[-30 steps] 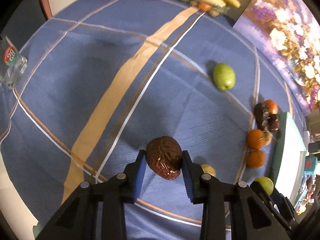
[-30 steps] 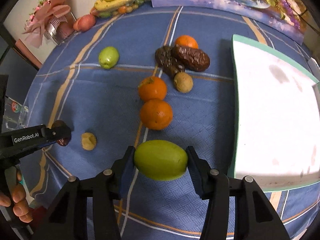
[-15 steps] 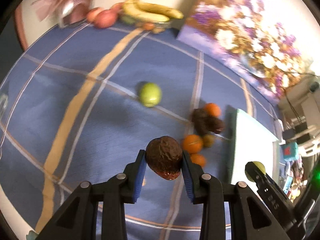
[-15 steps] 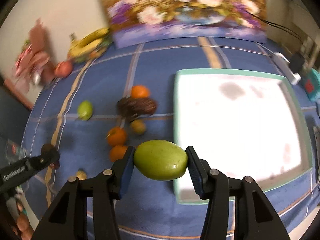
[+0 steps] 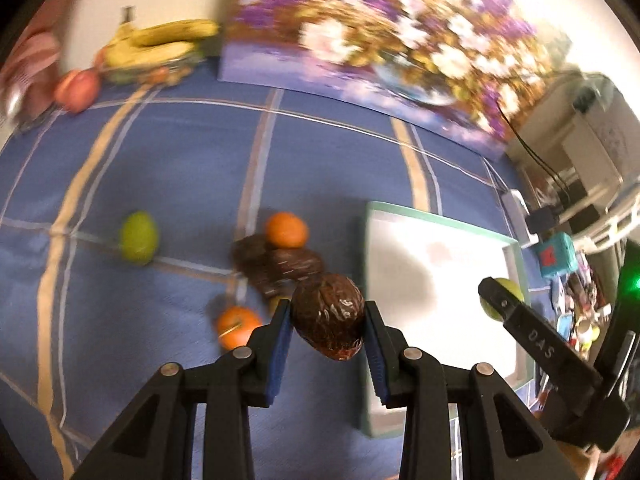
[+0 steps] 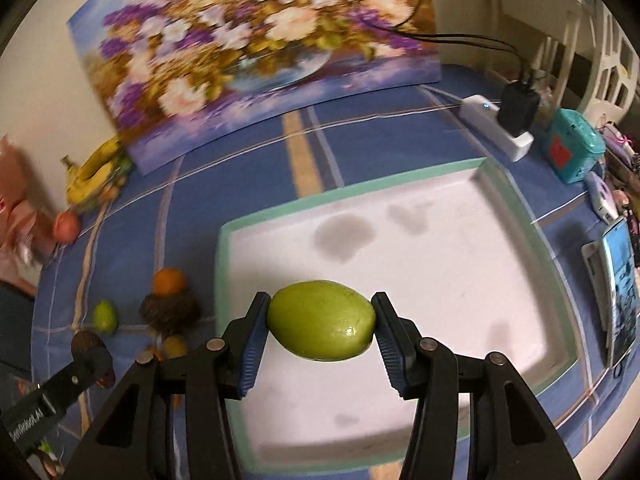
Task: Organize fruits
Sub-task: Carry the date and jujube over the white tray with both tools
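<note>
Glossy and wrinkled, the dark brown oval fruit [image 5: 328, 316] sits clamped in the left gripper [image 5: 326, 336], above the blue striped tablecloth [image 5: 168, 168] beside the white green-rimmed tray's [image 6: 280, 210] left edge. Over that tray, the right gripper [image 6: 320, 330] pinches a smooth green oval fruit [image 6: 322, 326]. Only the right wrist view shows a phone [image 6: 618, 292] near the tablecloth's right edge.

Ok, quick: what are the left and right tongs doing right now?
Left tongs: closed on the dark brown fruit.
Right tongs: closed on the green fruit, above the white tray.
</note>
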A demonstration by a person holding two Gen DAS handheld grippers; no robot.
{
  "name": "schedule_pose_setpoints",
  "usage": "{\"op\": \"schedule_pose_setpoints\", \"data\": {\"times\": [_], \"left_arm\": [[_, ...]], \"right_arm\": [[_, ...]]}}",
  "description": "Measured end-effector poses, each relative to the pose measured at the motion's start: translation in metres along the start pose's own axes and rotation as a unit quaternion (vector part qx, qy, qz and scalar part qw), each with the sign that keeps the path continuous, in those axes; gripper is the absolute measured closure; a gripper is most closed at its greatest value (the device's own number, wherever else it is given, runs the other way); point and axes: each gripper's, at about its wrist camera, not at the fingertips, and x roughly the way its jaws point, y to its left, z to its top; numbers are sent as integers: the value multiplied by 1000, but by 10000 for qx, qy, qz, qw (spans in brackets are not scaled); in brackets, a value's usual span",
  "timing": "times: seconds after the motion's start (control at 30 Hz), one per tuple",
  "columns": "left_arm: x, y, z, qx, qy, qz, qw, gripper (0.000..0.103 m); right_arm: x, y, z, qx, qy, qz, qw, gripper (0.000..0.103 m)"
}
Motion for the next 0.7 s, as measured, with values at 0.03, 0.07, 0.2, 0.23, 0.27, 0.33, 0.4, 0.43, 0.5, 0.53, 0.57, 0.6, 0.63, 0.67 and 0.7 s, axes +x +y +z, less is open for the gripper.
{"op": "schedule_pose_setpoints", "data": {"times": [0.03,0.07,0.2,0.23,0.27,0.33,0.4,0.43,0.5,0.53,0.57,0.6,0.63,0.67,0.7], "left_arm": [[5,-6,2,68,29,-22,10000,66],[11,-12,4,139,68,-50,9999,66],[31,-33,12,446,147,-71,9989,66],[36,-37,14,506,167,-58,9986,66],[41,-41,15,566,191,-61,9982,66],[50,-48,19,633,243,-91,9977,66],[59,-55,20,712,284,-122,9970,66],[63,-58,20,766,309,-128,9965,66],[73,-65,19,877,368,-115,9954,66],[77,-68,18,914,391,-97,9950,66],[82,-70,18,945,420,-81,9946,66],[85,-72,17,962,437,-82,9944,66],[87,-72,17,974,449,-86,9942,66],[91,-74,16,992,473,-82,9939,66],[92,-73,15,1004,491,-76,9937,66]], "right_arm": [[1,-4,3,26,-7,-51,10000,50],[2,-7,5,40,-10,-72,10000,50],[9,-25,17,154,15,-218,9996,50],[14,-31,21,176,33,-269,9995,50],[15,-33,22,179,43,-278,9994,50],[24,-42,27,241,102,-300,9992,50],[30,-48,30,283,147,-343,9989,50],[33,-52,32,292,166,-376,9987,50],[37,-55,33,296,191,-395,9986,50],[42,-59,34,323,208,-404,9984,50],[43,-61,35,333,211,-403,9984,50],[47,-64,35,367,218,-401,9983,50],[50,-67,35,400,233,-408,9981,50],[53,-69,34,417,255,-433,9979,50],[54,-70,34,424,263,-445,9978,50]]}}
